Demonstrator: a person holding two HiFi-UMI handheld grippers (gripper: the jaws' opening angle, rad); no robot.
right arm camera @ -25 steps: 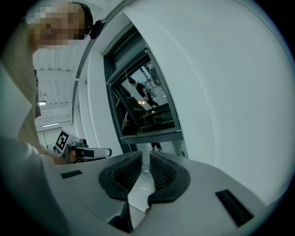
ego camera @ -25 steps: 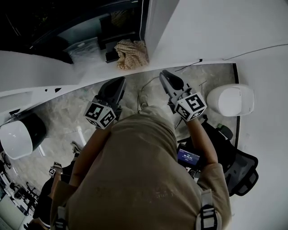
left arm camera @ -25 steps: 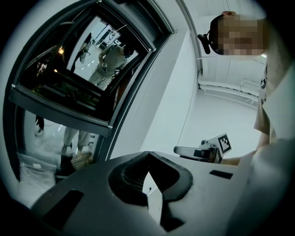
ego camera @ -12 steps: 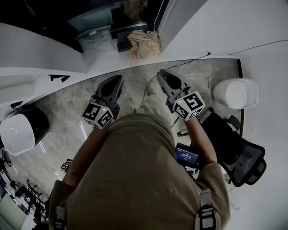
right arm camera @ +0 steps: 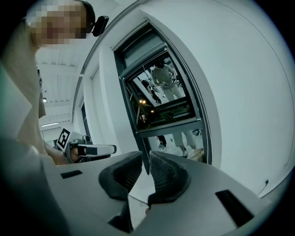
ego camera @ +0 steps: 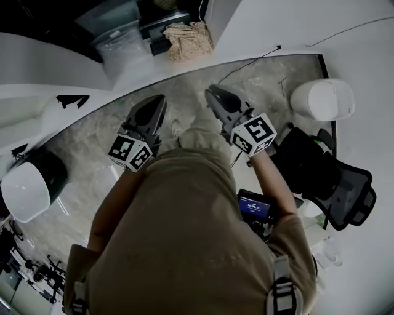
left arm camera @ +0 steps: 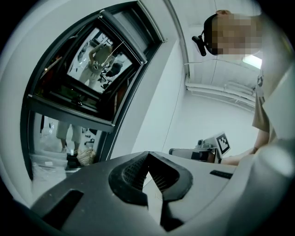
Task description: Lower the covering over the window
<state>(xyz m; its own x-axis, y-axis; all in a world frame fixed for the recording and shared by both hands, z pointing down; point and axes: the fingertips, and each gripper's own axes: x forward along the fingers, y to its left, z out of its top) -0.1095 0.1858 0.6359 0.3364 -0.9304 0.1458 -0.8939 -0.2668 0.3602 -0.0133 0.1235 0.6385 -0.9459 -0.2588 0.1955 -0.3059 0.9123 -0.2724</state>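
Note:
The dark-framed window point(left arm camera: 87, 87) stands ahead of both grippers and also fills the middle of the right gripper view point(right arm camera: 161, 101). A pale band point(right arm camera: 143, 50) crosses its top; I cannot tell whether that is the covering. In the head view the window point(ego camera: 123, 18) is the dark strip at the top. My left gripper point(ego camera: 157, 101) is held out level with its jaws shut and nothing in them. My right gripper point(ego camera: 212, 92), beside it, has its jaws a narrow slit apart, also with nothing in them. Neither touches the window.
A beige cloth bundle point(ego camera: 189, 38) and a clear plastic box point(ego camera: 126, 49) lie at the foot of the window. A black office chair point(ego camera: 332, 184) and a white round object point(ego camera: 321, 99) are at the right. A black-and-white round object point(ego camera: 28, 187) sits at the left.
The person and both grippers have moved across the floor. The cloth bundle now sits higher in the head view, and more of the chair shows. The jaws look the same.

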